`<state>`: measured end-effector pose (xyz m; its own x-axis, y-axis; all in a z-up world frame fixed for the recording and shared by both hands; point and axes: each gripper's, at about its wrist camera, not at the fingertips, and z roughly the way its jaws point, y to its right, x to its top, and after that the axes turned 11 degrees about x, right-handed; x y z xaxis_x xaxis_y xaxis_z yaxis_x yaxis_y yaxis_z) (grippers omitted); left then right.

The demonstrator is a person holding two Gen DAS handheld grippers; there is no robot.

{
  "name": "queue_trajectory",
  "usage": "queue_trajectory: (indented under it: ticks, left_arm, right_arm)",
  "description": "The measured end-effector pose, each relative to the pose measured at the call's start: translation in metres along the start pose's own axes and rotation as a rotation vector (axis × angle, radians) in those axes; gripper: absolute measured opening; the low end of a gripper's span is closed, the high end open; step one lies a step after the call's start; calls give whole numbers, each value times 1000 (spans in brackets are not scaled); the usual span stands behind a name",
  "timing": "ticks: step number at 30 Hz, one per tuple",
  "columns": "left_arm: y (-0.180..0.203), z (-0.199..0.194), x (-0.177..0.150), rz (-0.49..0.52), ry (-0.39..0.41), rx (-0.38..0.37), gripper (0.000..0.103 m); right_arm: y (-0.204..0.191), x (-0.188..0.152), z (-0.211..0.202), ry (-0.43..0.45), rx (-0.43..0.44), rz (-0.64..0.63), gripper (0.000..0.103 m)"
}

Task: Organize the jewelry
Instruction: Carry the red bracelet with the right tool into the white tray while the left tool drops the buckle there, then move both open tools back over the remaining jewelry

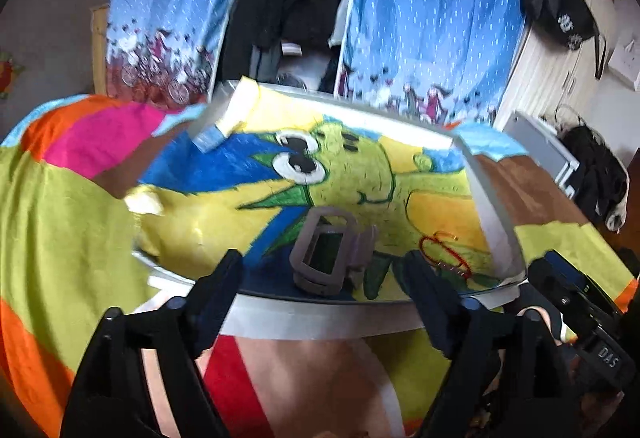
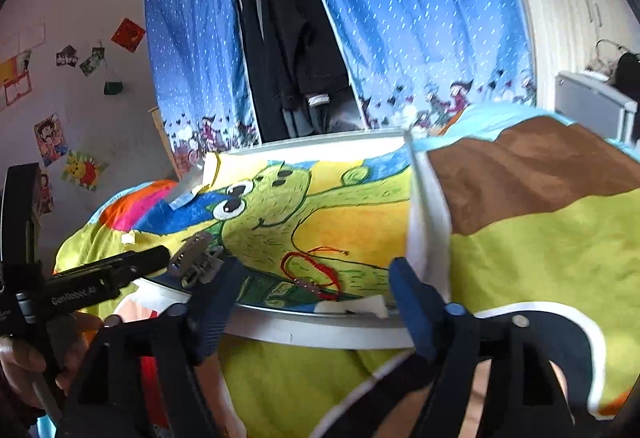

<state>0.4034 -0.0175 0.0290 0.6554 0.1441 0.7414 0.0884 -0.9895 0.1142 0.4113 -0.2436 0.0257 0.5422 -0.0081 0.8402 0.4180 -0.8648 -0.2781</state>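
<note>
A framed picture of a green cartoon creature lies flat on a colourful bedspread. On it rest a grey-purple claw hair clip and a red string bracelet. My left gripper is open, its fingers straddling the hair clip just in front of it without touching. My right gripper is open too, its fingers standing either side of the bracelet at the frame's near edge. Nothing is held.
The frame's white raised rim runs along its right side and near edge. A blue patterned curtain hangs behind, with dark clothes in the gap. The bedspread spreads right and left.
</note>
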Motion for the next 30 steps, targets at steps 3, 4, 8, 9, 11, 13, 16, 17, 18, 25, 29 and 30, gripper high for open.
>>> queue_trajectory:
  ticks: [3,4,8,9,11,13,16,17,18,25,29,30]
  left_arm:
    - [0,-26,-2,-7,60,-3,87]
    - [0,-36,-3,-5,80,-6,87]
    - [0,-76,-13,15,155,-12,91]
    - [-1,-84,-15,17,166,-15,94]
    - [-4,-105,-23,8,191,-28,94]
    - [-8,-122,-30,6,209,-41,95]
    - [-14,-146,-44,16,240,-43,95]
    - [-17,-156,-50,22,250,-45,95]
    - [-20,-163,-54,27,255,-46,95]
    - [-39,-193,-100,74,230,-36,95]
    - [-44,-196,-129,97,191,-24,95]
    - [-45,-195,-136,102,179,-23,95]
  right_arm:
    - [-7,1,-22,31,-5,-17,88]
    - [-11,1,-31,46,-1,-22,96]
    - [-28,-2,-68,115,13,-53,103]
    - [-33,-3,-75,122,9,-60,103]
    - [-43,-8,-90,136,2,-72,103]
    - [-53,-14,-105,146,0,-88,103]
    - [-71,-27,-127,164,-27,-125,103]
    - [-76,-32,-134,169,-30,-137,103]
    - [-82,-38,-141,172,-33,-151,103]
    - [-107,-77,-174,169,-55,-184,103]
    - [-117,-104,-181,145,-73,-204,103]
    - [-119,-112,-181,135,-79,-210,103]
